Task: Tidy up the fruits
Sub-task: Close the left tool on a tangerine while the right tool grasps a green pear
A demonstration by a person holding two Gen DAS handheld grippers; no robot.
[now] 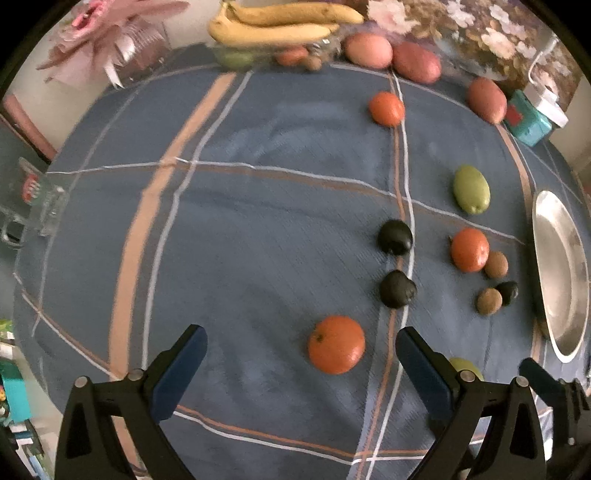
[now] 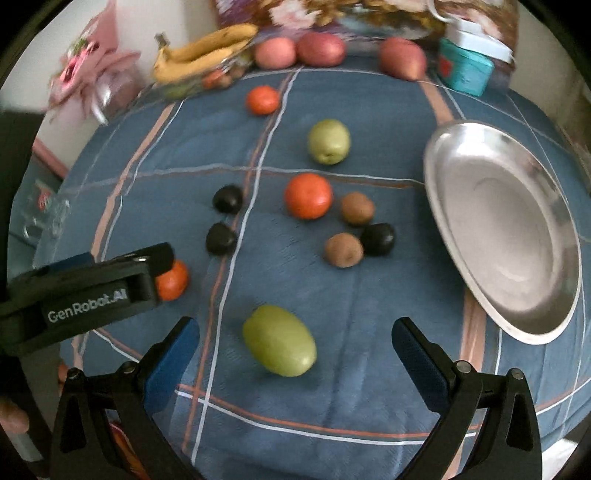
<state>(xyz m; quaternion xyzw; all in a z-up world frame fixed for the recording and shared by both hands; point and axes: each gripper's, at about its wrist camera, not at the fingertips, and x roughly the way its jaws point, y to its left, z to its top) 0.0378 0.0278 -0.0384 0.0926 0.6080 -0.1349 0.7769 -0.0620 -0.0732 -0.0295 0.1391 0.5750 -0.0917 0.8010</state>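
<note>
Loose fruit lies on a blue plaid tablecloth (image 1: 258, 229). My left gripper (image 1: 301, 354) is open above the near edge, with an orange (image 1: 336, 344) just ahead between its fingers, untouched. My right gripper (image 2: 295, 347) is open around a green fruit (image 2: 279, 340) lying on the cloth, not touching it. Beyond are another orange (image 2: 308, 196), a green apple (image 2: 328, 141), two kiwis (image 2: 343, 250), three dark fruits (image 2: 377, 234), and a far orange (image 2: 262, 99). An empty steel plate (image 2: 509, 229) lies at the right; it also shows in the left wrist view (image 1: 561, 273).
At the far edge are bananas (image 1: 280, 26) over a clear bowl of fruit, three red-pink fruits (image 1: 369, 50), a teal box (image 2: 465, 70) and a pink bouquet (image 1: 103, 40). A glass mug (image 1: 37, 199) stands at the left. The left gripper's body (image 2: 85, 295) reaches in from the left of the right wrist view.
</note>
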